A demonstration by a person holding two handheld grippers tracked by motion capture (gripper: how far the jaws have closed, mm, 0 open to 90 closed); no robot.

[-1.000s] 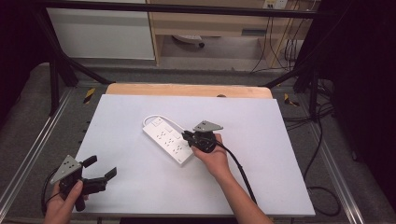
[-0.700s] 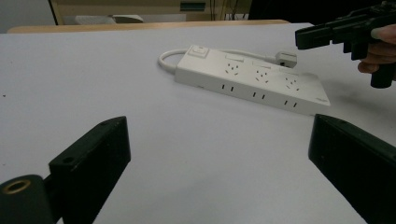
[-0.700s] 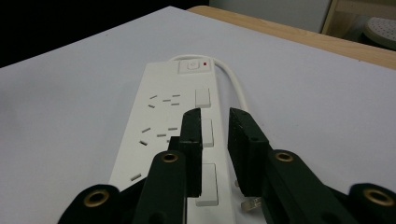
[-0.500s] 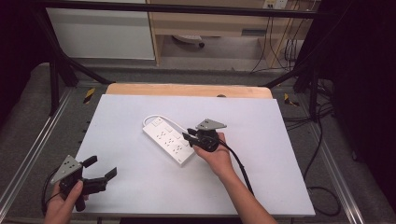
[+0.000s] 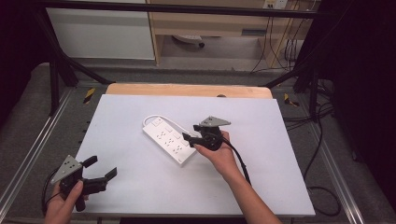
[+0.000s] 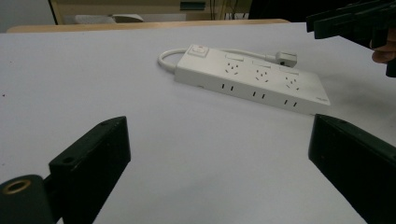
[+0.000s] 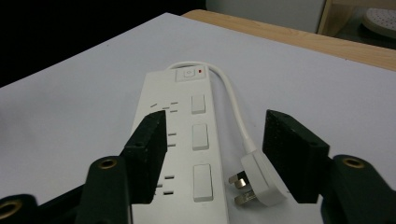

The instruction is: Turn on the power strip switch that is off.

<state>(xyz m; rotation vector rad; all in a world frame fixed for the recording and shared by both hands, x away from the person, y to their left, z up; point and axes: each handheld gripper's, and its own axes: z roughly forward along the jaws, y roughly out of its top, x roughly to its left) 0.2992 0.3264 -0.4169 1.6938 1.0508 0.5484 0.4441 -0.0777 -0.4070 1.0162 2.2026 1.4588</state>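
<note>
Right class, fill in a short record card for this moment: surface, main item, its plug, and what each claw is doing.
Surface: white table top, wooden strip along its far edge.
Main item: white power strip, flat on the table, lying diagonally.
Plug: white plug lying on the table beside the strip, prongs exposed, not inserted.
Right claw: open, jaws either side of the strip's edge and plug.
Left claw: open, at the near left corner, apart from the strip.

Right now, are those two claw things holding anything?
No. Both the left gripper and right gripper are open; the white plug lies between the right one's jaws, ungripped.
</note>
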